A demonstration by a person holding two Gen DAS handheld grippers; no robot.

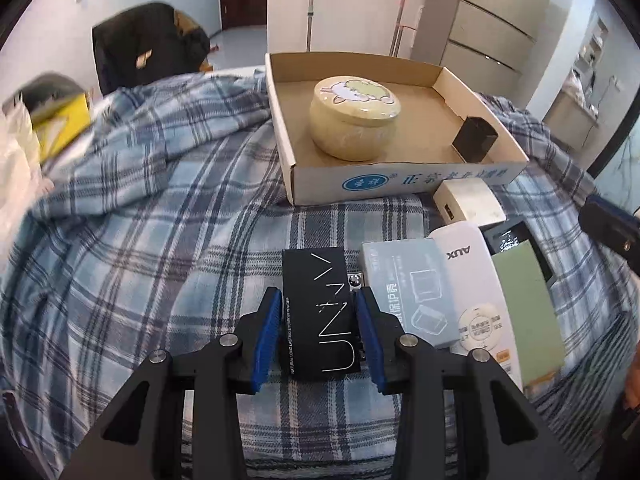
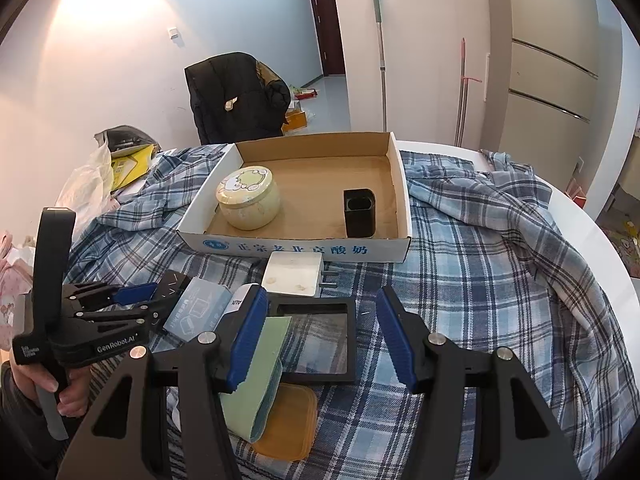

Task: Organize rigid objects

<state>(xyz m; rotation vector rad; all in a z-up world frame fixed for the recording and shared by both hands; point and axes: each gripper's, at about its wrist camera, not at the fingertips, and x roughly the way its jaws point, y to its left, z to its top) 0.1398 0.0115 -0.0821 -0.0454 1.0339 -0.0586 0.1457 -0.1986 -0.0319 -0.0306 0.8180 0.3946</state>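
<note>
My left gripper [image 1: 318,300] is shut on a black carton with white lettering [image 1: 320,312], both blue pads pressed against its long sides just above the plaid cloth. The right wrist view shows that gripper [image 2: 156,300] at the left, held by a person's hand [image 2: 68,392]. My right gripper [image 2: 320,336] is open with nothing between its fingers, hovering over a flat black frame [image 2: 320,344]. A cardboard tray [image 1: 400,184] holds a cream round tin [image 1: 354,120] and a small black holder [image 1: 474,140].
Beside the carton lie a pale blue box [image 1: 404,284], a white remote [image 1: 468,276], a green card [image 1: 528,312] and a white charger [image 1: 470,204]. An orange lid [image 2: 286,424] lies near me. Bags and a dark jacket sit beyond the cloth's left edge.
</note>
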